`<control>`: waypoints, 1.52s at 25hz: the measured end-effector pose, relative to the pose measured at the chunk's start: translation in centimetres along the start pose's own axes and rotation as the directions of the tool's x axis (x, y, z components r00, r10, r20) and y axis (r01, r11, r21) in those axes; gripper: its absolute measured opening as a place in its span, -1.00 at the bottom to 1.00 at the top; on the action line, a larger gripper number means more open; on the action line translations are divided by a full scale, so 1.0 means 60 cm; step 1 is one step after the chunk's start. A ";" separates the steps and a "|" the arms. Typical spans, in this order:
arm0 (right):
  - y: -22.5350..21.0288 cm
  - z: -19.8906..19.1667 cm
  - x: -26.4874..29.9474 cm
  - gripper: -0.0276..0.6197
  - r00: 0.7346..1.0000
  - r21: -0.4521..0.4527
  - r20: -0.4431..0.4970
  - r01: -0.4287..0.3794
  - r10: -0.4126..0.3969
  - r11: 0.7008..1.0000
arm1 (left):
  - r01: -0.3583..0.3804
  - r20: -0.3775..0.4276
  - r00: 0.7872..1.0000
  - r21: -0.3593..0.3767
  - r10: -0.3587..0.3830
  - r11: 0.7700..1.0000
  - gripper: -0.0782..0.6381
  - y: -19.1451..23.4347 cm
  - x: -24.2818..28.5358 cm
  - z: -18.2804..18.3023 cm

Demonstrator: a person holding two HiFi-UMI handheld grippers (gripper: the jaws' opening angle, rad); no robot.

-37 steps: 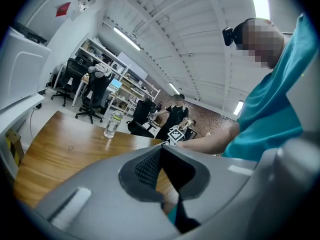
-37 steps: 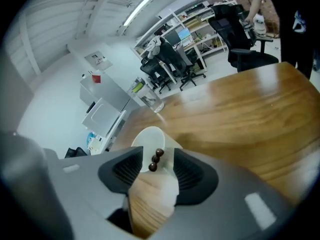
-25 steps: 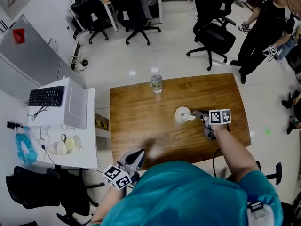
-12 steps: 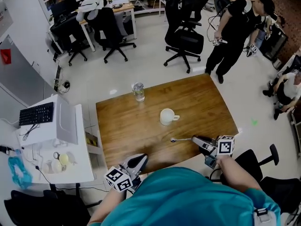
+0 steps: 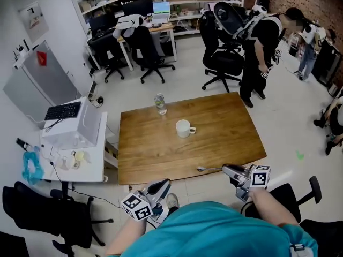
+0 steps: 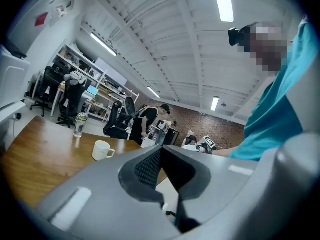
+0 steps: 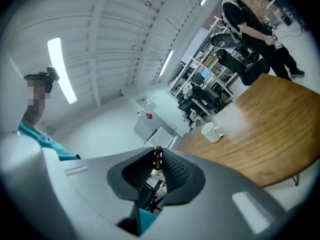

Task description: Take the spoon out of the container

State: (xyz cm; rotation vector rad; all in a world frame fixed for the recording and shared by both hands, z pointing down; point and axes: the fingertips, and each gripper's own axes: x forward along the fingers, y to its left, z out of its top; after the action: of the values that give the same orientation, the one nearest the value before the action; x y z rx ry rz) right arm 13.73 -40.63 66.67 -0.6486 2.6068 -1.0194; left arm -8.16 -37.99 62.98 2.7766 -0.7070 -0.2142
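A white cup (image 5: 183, 128) stands near the middle of the wooden table (image 5: 155, 149); it also shows as the cup (image 6: 102, 150) in the left gripper view and the cup (image 7: 212, 132) in the right gripper view. My right gripper (image 5: 225, 168) is over the table's front right edge, shut on the handle of a metal spoon (image 5: 208, 169) that points left, well clear of the cup. The spoon's dark handle end (image 7: 157, 156) shows between the right gripper (image 7: 159, 155) jaws. My left gripper (image 5: 158, 187) hangs just off the front edge, jaws together and empty, as the left gripper (image 6: 161, 149) view also shows.
A clear water bottle (image 5: 160, 104) stands at the table's far edge. A white desk (image 5: 80, 154) with a keyboard sits to the left. Office chairs (image 5: 225, 58) and standing people (image 5: 260, 42) are beyond the table. A black chair (image 5: 303, 197) is by my right arm.
The right gripper has drawn the spoon out of the cup and back to the table's front edge. The head view has pulled back. The left gripper has stayed put.
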 end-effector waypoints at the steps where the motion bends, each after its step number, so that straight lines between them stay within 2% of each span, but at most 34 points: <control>1: 0.016 -0.005 -0.029 -0.77 1.000 0.000 -0.010 -0.010 0.010 1.000 | -0.023 0.007 1.000 -0.008 0.023 1.000 -0.78 -0.039 -0.001 -0.005; 4: 0.066 -0.031 -0.098 -0.77 0.999 -0.007 -0.034 -0.025 0.025 1.000 | -0.067 -0.005 0.998 -0.036 0.066 0.997 -0.78 -0.147 -0.024 -0.019; 6: 0.105 -0.056 -0.122 -0.77 0.998 -0.027 -0.048 -0.050 0.048 0.998 | -0.085 -0.018 0.996 -0.018 0.084 0.996 -0.78 -0.202 -0.053 -0.019; 10: 0.176 -0.106 -0.141 -0.77 0.996 -0.046 -0.059 -0.076 0.073 0.996 | -0.127 0.001 0.992 -0.011 0.127 0.992 -0.78 -0.267 -0.114 -0.023; 13: 0.232 -0.167 -0.148 -0.77 0.993 -0.086 -0.079 -0.090 0.084 0.992 | -0.116 0.006 0.993 0.013 0.115 0.993 -0.78 -0.317 -0.171 -0.044; 17: 0.306 -0.250 -0.121 -0.77 0.994 -0.136 -0.080 -0.080 0.069 0.987 | -0.082 0.024 0.996 0.033 0.081 0.996 -0.78 -0.348 -0.274 -0.069; 20: 0.353 -0.328 -0.092 -0.77 0.995 -0.178 -0.074 -0.075 0.063 0.981 | -0.063 0.020 0.998 0.036 0.062 0.997 -0.78 -0.353 -0.361 -0.119; 23: 0.373 -0.419 -0.061 -0.77 0.996 -0.132 -0.082 -0.049 0.038 0.990 | -0.057 0.019 0.998 0.033 0.057 0.998 -0.78 -0.351 -0.449 -0.137; 25: 0.407 -0.444 -0.047 -0.77 0.996 -0.141 -0.088 -0.041 0.029 0.989 | -0.063 0.029 0.998 0.016 0.062 0.998 -0.78 -0.359 -0.488 -0.131; 27: 0.443 -0.447 -0.053 -0.77 0.996 -0.193 -0.085 -0.041 0.025 0.980 | -0.064 0.047 0.997 0.017 0.064 0.998 -0.78 -0.383 -0.506 -0.129; 30: 0.475 -0.436 -0.091 -0.77 0.998 -0.333 -0.062 -0.034 0.014 0.942 | -0.077 0.053 0.996 0.045 0.074 0.996 -0.78 -0.427 -0.496 -0.142; 33: 0.481 -0.420 -0.138 -0.77 0.999 -0.482 -0.039 -0.013 -0.007 0.876 | -0.105 0.067 0.993 0.060 0.101 0.993 -0.78 -0.459 -0.461 -0.143; 36: 0.489 -0.408 -0.188 -0.77 1.000 -0.588 -0.008 0.018 -0.028 0.809 | -0.108 0.054 0.993 0.074 0.104 0.991 -0.78 -0.506 -0.418 -0.157; 38: 0.494 -0.402 -0.228 -0.77 1.000 -0.624 0.011 0.030 -0.030 0.781 | -0.094 0.018 0.996 0.082 0.093 0.992 -0.78 -0.541 -0.384 -0.184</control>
State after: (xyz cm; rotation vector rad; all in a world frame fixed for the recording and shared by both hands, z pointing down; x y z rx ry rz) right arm 6.82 -0.69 64.56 -0.8226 2.9322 -0.1116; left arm -11.41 3.07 65.77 2.8132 -0.8661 -0.1908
